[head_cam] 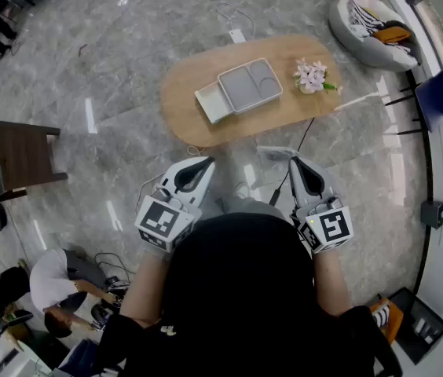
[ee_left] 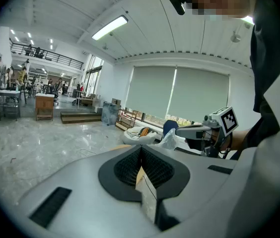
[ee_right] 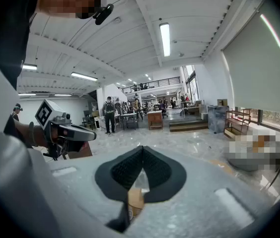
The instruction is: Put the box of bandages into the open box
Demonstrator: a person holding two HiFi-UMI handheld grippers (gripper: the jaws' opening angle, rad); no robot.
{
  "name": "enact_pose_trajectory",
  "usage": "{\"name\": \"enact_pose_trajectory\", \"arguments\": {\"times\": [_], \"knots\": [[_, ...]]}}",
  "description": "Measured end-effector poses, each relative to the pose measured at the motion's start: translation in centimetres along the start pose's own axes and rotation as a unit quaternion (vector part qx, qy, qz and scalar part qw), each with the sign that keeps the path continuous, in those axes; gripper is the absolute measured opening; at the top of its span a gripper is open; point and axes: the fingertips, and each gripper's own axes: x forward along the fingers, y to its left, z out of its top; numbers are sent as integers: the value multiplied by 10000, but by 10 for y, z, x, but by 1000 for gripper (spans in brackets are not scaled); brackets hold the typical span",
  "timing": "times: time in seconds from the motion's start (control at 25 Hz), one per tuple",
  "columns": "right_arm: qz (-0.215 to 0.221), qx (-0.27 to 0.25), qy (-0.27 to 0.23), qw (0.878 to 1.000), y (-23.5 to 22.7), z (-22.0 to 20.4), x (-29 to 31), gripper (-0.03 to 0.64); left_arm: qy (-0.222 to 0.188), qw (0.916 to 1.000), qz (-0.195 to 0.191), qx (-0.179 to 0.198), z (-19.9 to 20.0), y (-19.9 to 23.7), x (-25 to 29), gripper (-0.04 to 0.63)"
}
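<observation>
On the oval wooden table (head_cam: 182, 108) in the head view lies a grey open box (head_cam: 250, 86) with compartments. A small white box (head_cam: 212, 103), seemingly the bandage box, rests against its near left side. My left gripper (head_cam: 203, 164) and right gripper (head_cam: 294, 162) hang side by side in front of my body, over the floor and well short of the table. Both are shut with nothing between the pads. The left gripper view shows its own closed jaws (ee_left: 141, 150) and the right gripper (ee_left: 204, 131) beyond them. The right gripper view shows closed jaws (ee_right: 141, 152) and the left gripper (ee_right: 65, 130).
A bunch of pale flowers (head_cam: 312, 77) lies on the table's right end. A beanbag (head_cam: 371, 18) sits at the far right, near a blue chair (head_cam: 441, 93). To the left stands a dark side table (head_cam: 17, 155). People (head_cam: 49, 277) sit low at left. Cables cross the floor.
</observation>
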Motion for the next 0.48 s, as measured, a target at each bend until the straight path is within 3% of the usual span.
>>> {"name": "enact_pose_trajectory", "arguments": {"times": [0.48], "knots": [[256,70,-161,9995,-15,-4,-13,-3,133,9997,206,7,0,-29,14,11]]}}
